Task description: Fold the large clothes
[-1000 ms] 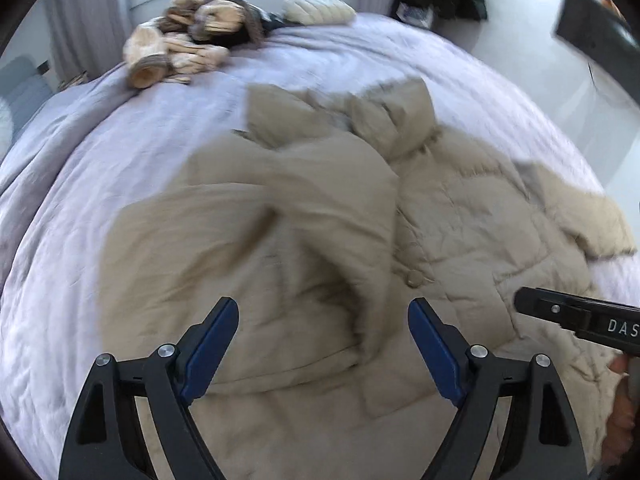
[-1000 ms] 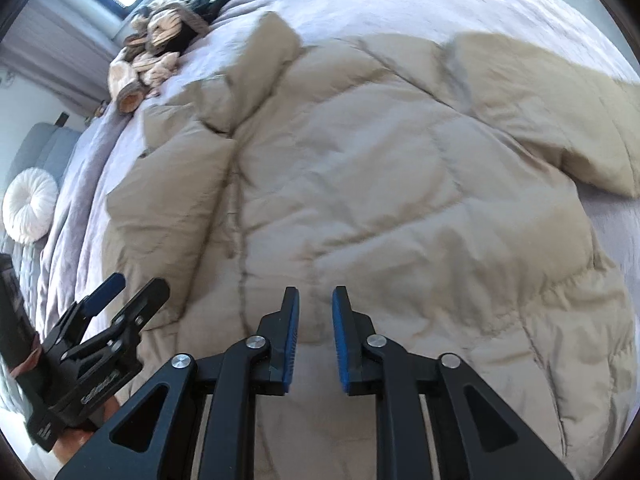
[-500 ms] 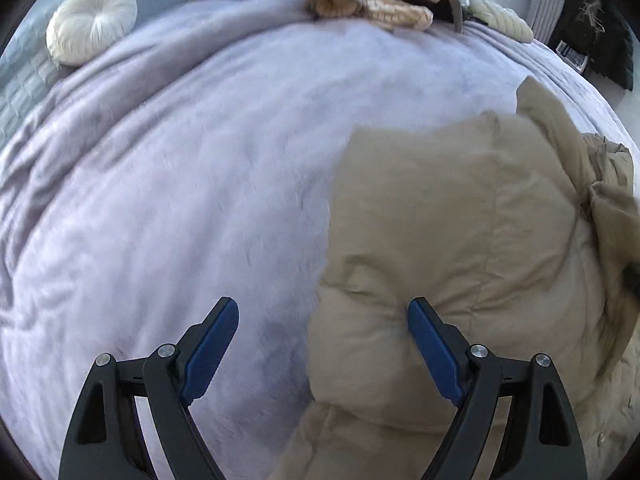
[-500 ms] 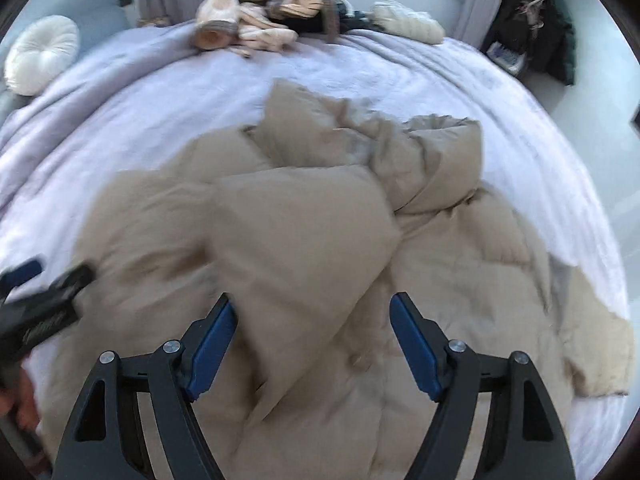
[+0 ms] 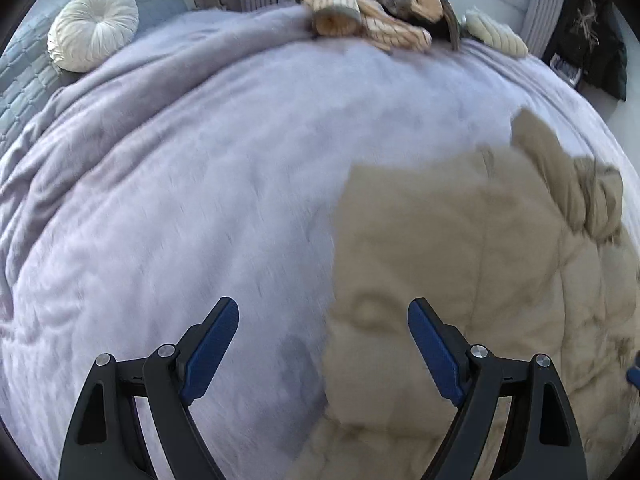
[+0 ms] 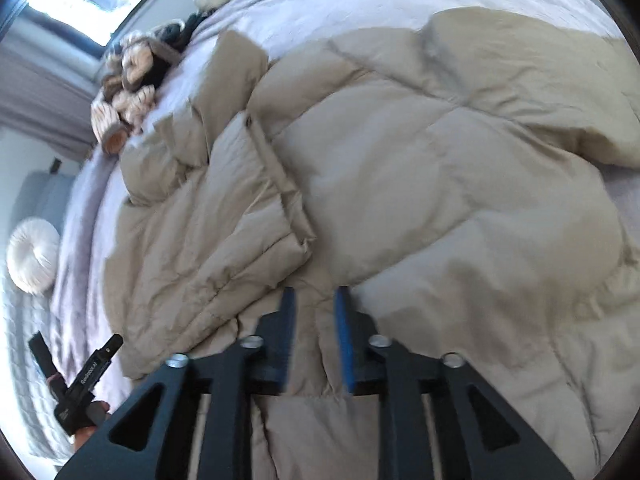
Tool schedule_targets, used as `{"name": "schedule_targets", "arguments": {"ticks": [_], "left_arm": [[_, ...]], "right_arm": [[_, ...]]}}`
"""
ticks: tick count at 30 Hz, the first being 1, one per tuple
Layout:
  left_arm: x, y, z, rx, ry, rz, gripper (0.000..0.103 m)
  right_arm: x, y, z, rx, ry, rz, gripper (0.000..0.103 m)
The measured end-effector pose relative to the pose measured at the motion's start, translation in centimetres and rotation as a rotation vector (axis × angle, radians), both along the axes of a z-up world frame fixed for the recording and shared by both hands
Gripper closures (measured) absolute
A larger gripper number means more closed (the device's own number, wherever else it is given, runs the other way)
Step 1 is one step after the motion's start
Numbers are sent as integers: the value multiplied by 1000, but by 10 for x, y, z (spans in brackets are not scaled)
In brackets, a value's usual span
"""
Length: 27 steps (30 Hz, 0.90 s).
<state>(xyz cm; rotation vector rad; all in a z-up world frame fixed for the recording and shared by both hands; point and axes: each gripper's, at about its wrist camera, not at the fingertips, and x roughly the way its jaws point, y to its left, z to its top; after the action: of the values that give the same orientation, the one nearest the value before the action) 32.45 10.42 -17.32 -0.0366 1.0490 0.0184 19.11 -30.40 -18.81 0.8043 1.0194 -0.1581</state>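
A large beige puffer coat [image 6: 400, 168] lies spread on a lilac bedspread [image 5: 200, 200]. In the left wrist view the coat [image 5: 460, 260] fills the right side, its left edge running between my fingers. My left gripper [image 5: 323, 320] is open and empty, just above that edge; it also shows at the lower left of the right wrist view [image 6: 76, 364]. My right gripper [image 6: 314, 320] has its jaws close together with a fold of the coat's hem area between them. One sleeve [image 6: 540, 92] lies out to the right.
A pile of striped and dark clothes [image 5: 372, 12] lies at the far side of the bed. A round white cushion [image 5: 94, 28] rests on a grey quilted headboard side at the left. Dark clothes hang at the far right [image 5: 592, 40]. A window is behind the bed.
My right gripper went from wide open to nearly closed on the coat and dropped lower. My left gripper stayed open and shifted slightly along the coat's left edge.
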Motion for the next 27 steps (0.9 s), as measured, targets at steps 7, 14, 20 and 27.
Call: {"name": "schedule_targets", "arguments": {"ticks": [7, 14, 20, 27], "left_arm": [[46, 17, -10, -11, 34, 103, 15], [46, -3, -35, 60, 64, 62, 15], [45, -6, -36, 84, 75, 76, 15], [22, -10, -5, 89, 73, 17, 15]], "right_arm": [[48, -13, -23, 178, -23, 7, 71], [34, 7, -17, -72, 51, 73, 94], [37, 0, -26, -26, 67, 37, 89], [5, -22, -1, -100, 85, 29, 85]]}}
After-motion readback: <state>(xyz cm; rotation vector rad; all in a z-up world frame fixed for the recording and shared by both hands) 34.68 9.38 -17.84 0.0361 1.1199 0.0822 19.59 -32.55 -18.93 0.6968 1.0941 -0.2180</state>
